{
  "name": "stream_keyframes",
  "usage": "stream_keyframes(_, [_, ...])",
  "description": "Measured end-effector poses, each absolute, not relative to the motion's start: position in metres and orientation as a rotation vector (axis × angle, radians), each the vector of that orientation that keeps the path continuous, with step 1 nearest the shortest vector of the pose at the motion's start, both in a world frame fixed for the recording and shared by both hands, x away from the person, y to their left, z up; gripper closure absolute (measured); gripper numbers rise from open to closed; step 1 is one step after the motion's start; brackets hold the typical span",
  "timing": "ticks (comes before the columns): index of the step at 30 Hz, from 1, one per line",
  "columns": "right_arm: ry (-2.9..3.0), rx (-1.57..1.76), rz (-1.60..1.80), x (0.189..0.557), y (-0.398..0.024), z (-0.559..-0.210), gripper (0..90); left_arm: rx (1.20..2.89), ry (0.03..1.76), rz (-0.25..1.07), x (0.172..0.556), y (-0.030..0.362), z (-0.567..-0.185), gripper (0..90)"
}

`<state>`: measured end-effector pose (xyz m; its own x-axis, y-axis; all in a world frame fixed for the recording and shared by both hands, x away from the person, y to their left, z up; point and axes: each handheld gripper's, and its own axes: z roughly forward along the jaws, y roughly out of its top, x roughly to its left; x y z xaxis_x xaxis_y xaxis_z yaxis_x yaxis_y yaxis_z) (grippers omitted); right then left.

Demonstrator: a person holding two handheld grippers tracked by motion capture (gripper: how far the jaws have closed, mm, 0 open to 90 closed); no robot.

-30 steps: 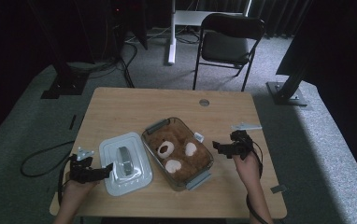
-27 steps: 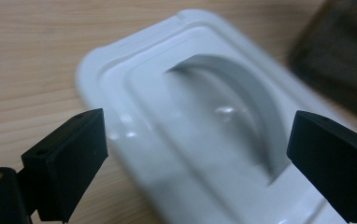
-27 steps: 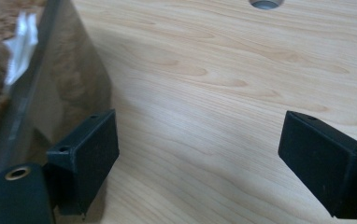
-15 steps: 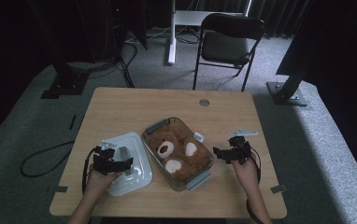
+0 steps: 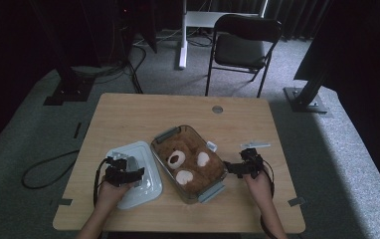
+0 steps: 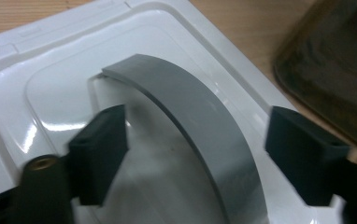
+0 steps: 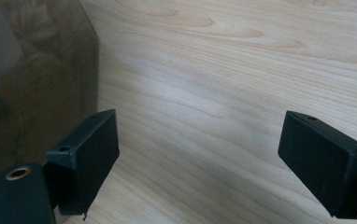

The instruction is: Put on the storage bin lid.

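Jaws of our left gripper [image 6: 193, 154] have just been closing and straddle the grey handle [image 6: 200, 126] of the white lid [image 5: 137, 174], not yet pressing it. Our right gripper [image 7: 200, 158] stands wide open, holding nothing, just right of the glass dish [image 5: 164, 135] on the surface [image 5: 128, 114].

**Surface finishes, tabletop items**

Lid [image 6: 41, 88]: glossy white plastic, smooth, strong highlights. Its curved handle [image 6: 200, 121]: grey, matt, smooth plastic look. Dish [image 5: 190, 162] just beside the lid: clear tinted glass or plastic, cannot tell; plush brown cloth toy [image 5: 188, 162] inside. Table [image 7: 242, 70] under the lid: pale wood grain, satin. Left gripper [image 6: 195, 154] jaws: matt black.
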<state>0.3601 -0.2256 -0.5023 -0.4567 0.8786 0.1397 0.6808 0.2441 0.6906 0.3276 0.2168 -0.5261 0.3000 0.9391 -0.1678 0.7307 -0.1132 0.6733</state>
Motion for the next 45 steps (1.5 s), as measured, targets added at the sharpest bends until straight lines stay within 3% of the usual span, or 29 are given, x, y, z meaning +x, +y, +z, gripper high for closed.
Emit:
stream_keyframes(2, [2.243,1.457,1.028,0.36,-0.226,-0.503,11.8,1.885,1.482,0.382,0.328,0.218,-0.527,35.1])
stream_keyframes(4, [2.241,1.464,1.051,0.359,-0.229,-0.503,11.9,1.88,1.465,0.354,0.329,0.219,-0.528,47.6])
stream_keyframes(6, [2.242,1.468,1.058,0.358,-0.23,-0.504,11.8,1.872,1.456,0.332,0.329,0.219,-0.528,54.5])
stream_keyframes(16, [2.25,1.453,1.09,0.35,-0.23,-0.503,11.9,1.756,1.456,0.252,0.328,0.231,-0.522,71.0])
stream_keyframes(45, [2.423,1.316,1.327,0.336,-0.207,-0.523,12.8,1.497,1.266,0.309,0.287,0.267,-0.427,72.8])
